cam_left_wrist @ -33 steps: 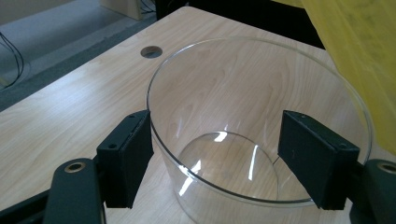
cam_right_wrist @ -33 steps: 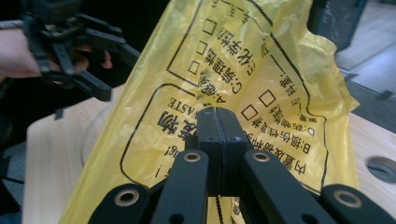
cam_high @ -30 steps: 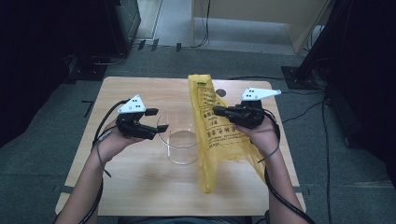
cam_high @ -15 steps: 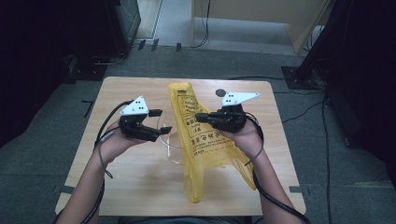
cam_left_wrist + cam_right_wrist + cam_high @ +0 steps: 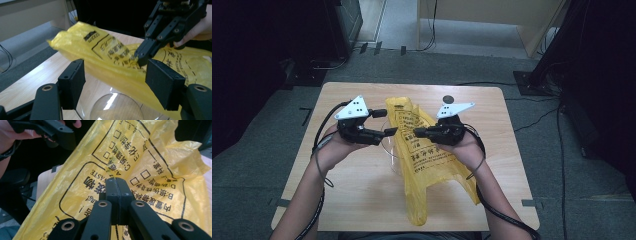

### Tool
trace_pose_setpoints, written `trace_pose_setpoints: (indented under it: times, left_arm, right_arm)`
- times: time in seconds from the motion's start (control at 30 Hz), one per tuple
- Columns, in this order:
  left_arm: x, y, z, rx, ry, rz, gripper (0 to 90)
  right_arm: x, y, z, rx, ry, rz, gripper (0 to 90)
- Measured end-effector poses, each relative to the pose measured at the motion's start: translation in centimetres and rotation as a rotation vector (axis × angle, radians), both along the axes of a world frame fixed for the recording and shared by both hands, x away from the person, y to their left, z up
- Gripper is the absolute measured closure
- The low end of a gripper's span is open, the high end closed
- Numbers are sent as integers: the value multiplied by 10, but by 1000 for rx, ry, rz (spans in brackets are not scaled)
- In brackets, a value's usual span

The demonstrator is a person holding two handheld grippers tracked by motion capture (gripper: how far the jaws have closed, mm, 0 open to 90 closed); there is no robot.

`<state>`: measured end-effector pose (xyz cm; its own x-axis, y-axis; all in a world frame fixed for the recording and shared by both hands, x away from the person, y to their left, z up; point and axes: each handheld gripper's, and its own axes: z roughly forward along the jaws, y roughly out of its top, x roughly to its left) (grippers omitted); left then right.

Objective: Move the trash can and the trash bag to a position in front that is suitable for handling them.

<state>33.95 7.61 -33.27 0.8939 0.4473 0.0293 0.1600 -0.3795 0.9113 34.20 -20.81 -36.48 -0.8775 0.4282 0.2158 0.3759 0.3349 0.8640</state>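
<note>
Still, w/ the right gripper (image 5: 418,133) pinched shut on the yellow bag (image 5: 427,165), the half-open, empty left gripper (image 5: 389,132) (closing, at 9 o'clock) may miss the film or knock the glass bowl (image 5: 116,107).

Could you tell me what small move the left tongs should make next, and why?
Probably close the left tongs on the near edge of the yellow bag. Their jaws have just been closing, yet stand apart with bag film between them, above the clear bowl. The right tongs already pinch the bag, so a second grip could spread it.
</note>
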Motion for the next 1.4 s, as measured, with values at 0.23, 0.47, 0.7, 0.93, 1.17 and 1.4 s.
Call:
trace_pose_setpoints:
  times: [0.23,0.47,0.7,0.93,1.17,1.4]
  left_arm:
    - [0,-7,-6,-22,-16,0,409]
    - [-3,-13,-7,-34,-29,0,438]
    - [3,-19,-21,12,31,2,498]
    - [6,-23,-33,67,69,-7,525]
    - [5,-26,-38,92,103,-55,561]
    - [4,-24,-41,109,75,-92,470]
  right_arm:
    - [-2,9,-3,-11,8,45,900]
    - [-4,17,-4,-8,8,99,900]
    - [-8,24,-3,14,12,168,900]
    - [-7,20,-3,73,39,203,900]
    - [-1,11,-7,154,95,201,900]
    - [8,1,-13,203,154,123,900]
